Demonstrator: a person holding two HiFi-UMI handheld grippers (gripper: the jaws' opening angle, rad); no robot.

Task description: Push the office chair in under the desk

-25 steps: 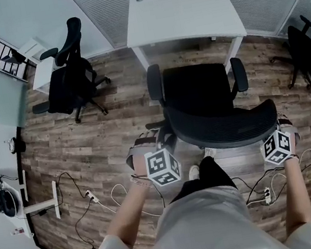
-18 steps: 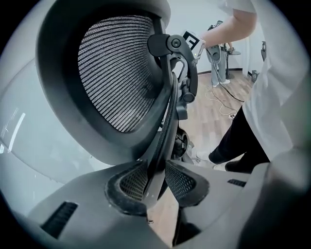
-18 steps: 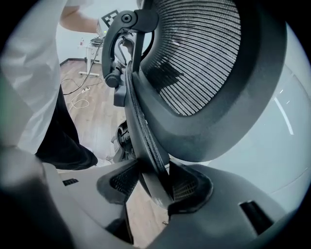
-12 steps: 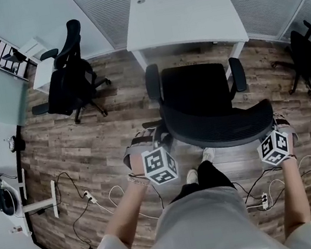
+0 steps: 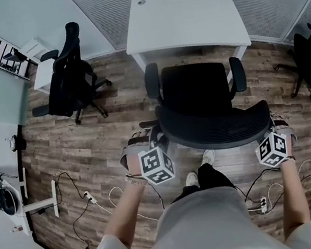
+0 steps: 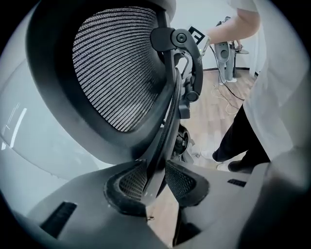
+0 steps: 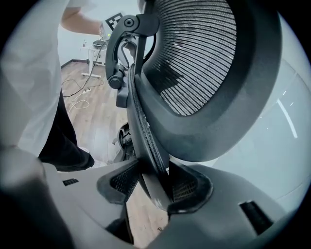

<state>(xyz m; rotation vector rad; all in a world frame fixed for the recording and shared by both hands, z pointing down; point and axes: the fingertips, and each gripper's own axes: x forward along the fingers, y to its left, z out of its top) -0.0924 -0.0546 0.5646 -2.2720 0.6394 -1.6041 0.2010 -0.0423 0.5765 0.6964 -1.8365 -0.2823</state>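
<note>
- The office chair (image 5: 198, 98) stands on the wood floor (image 5: 115, 113). Its seat faces the desk (image 5: 184, 17), with the seat front just short of the desk's near edge and not under it.
- The left gripper (image 6: 158, 179) clamps the left rim of the backrest (image 5: 216, 129). Its jaws are partway apart, and the rim is pinched between the pads.
- The right gripper (image 7: 151, 182) pinches the backrest's right rim the same way.
- Both grippers are on the chair's side away from the desk.
</note>
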